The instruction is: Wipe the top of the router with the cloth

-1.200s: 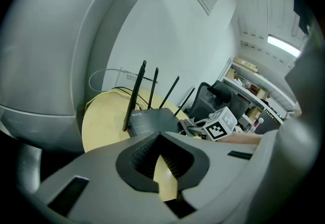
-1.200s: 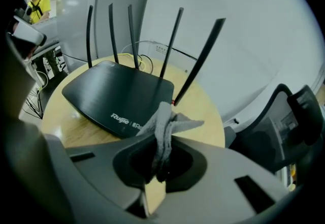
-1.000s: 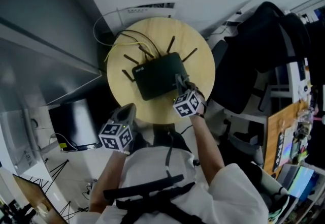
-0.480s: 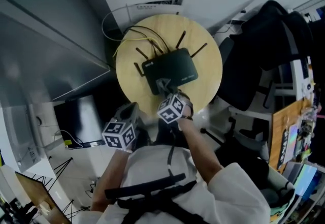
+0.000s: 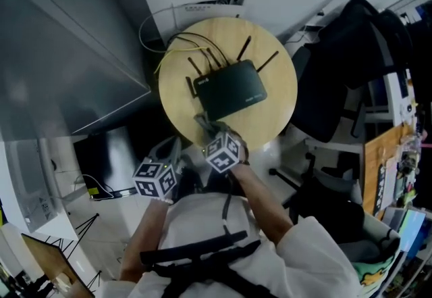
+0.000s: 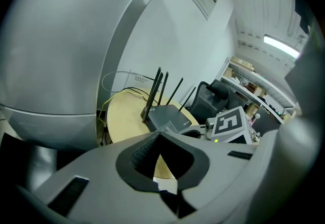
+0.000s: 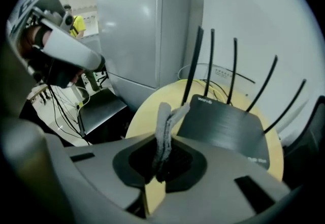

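Two grippers are out in front of you in the head view. Your left gripper (image 5: 170, 149) hangs low off the near-left edge of the round table (image 5: 273, 114). Your right arm reaches forward, and the right gripper (image 5: 209, 129) sits over the near edge with the cloth (image 5: 202, 121) just short of the router (image 5: 229, 89). In the left gripper view, your jaw tips meet with nothing between them. In the right gripper view, your jaws pinch the cloth, its free end by the router's near corner.

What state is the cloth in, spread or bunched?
Bunched: the cloth sticks up as a narrow wad, pinched between the right gripper's jaws.
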Demonstrator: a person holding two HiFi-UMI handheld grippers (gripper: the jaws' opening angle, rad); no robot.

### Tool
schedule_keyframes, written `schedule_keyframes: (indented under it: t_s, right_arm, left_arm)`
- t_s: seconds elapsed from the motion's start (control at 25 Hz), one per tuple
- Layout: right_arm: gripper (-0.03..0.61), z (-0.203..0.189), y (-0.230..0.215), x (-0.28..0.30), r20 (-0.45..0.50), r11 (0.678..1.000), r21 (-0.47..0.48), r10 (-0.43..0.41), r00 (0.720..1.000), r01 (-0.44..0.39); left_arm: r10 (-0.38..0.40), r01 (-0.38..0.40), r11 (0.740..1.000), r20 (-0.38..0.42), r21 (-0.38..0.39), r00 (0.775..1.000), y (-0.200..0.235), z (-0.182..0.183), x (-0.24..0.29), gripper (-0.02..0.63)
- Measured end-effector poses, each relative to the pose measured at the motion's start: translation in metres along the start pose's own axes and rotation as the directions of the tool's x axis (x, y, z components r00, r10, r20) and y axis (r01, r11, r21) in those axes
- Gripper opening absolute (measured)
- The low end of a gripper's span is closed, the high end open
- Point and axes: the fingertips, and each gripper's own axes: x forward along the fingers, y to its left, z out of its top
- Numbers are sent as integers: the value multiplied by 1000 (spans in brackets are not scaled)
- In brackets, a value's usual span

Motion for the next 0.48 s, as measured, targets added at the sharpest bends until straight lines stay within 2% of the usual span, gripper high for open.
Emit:
schedule_keyframes:
  t_s: [0.12, 0.24, 0.4, 0.48]
  right_arm:
    - [17, -14, -26, -24, 26, 993, 104, -65, 998, 62]
    - [17, -41, -73, -54, 23, 969, 198, -152, 988, 145]
    - [19, -82, -153, -93, -28, 938, 218, -270, 962, 270]
    - [19, -96, -192, -104, -34, 934, 220, -283, 959, 283]
  left_arm:
    - [-24, 25, 1000, -9, 10, 1000, -2, -3, 2, -12]
    - [-57, 58, 998, -24, 24, 998, -14, -3, 10, -12]
    - [-94, 96, 994, -46, 46, 994, -37, 0, 31, -12]
    - [-100, 103, 993, -54, 52, 993, -49, 3, 44, -12]
